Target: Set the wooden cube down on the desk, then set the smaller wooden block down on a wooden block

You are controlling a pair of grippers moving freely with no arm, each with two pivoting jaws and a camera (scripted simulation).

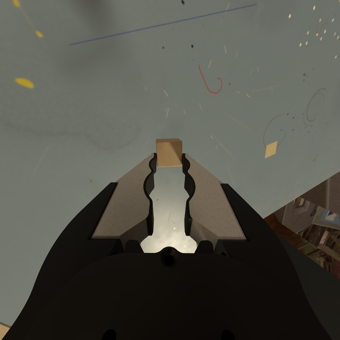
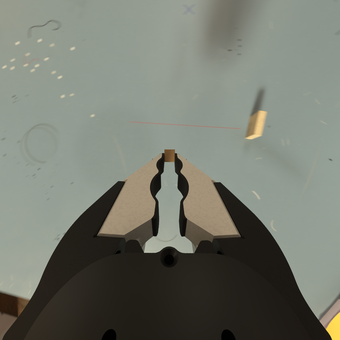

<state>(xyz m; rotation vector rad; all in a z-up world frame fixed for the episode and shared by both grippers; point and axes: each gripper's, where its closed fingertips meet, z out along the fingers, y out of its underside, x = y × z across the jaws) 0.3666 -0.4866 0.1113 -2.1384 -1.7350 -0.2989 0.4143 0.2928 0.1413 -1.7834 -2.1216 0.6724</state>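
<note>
In the left wrist view my left gripper is shut on a pale wooden cube, held between its fingertips above the grey desk. In the right wrist view my right gripper is shut on a much smaller wooden block, pinched at the fingertips above the desk. A flat pale wooden block lies on the desk ahead and to the right of my right gripper. It also shows in the left wrist view, to the right of the cube.
The desk bears scratches, paint spots, a red squiggle, a blue line and ring marks. Its edge runs across the lower right of the left wrist view, with a cluttered room beyond. Blurred dark shadows fall on the desk at the upper right of the right wrist view.
</note>
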